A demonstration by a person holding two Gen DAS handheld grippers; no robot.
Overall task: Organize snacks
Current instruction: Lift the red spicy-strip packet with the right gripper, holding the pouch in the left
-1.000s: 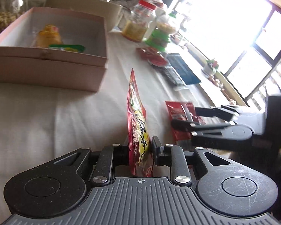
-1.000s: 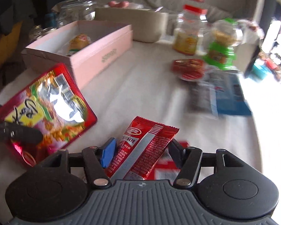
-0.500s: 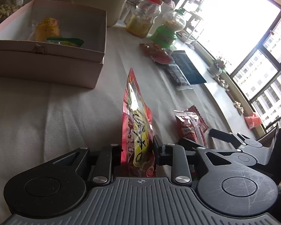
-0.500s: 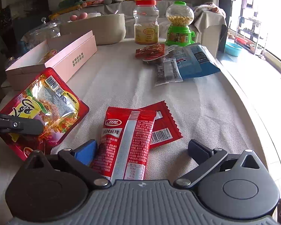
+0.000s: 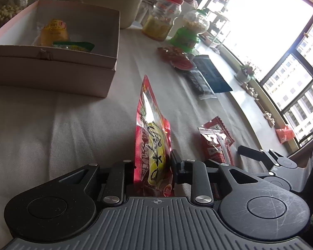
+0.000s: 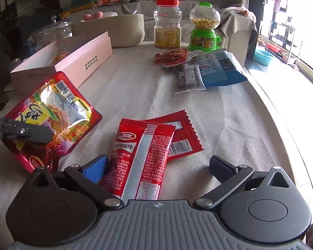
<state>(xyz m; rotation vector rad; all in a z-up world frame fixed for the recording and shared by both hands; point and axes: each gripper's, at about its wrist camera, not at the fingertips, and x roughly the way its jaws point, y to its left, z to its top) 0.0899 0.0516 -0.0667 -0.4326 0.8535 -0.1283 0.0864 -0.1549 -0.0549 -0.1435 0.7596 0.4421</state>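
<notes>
My left gripper (image 5: 153,162) is shut on the lower end of a red and yellow snack bag (image 5: 150,129), which stands edge-on between its pads. In the right wrist view that bag (image 6: 58,112) hangs tilted just above the cloth, with one left finger (image 6: 31,133) across it. My right gripper (image 6: 160,164) is open wide. A long red packet (image 6: 144,152) lies flat between its jaws, overlapping a second red packet (image 6: 181,133). The open pink box (image 5: 52,70) sits beyond on the left, holding a yellow packet (image 5: 54,31) and a green one (image 5: 75,45).
Farther back stand a beige bowl (image 6: 114,31), a red-lidded jar (image 6: 168,27), a green candy dispenser (image 6: 204,29) and a glass jar (image 6: 54,33). Small red snacks (image 6: 171,56) and a blue bag (image 6: 217,68) lie mid-table. The table's curved edge (image 6: 281,125) runs along the right.
The right jaws have spread wide, and the red packet they had between them now lies flat on the cloth. The left gripper still holds the snack bag in about the same place.
</notes>
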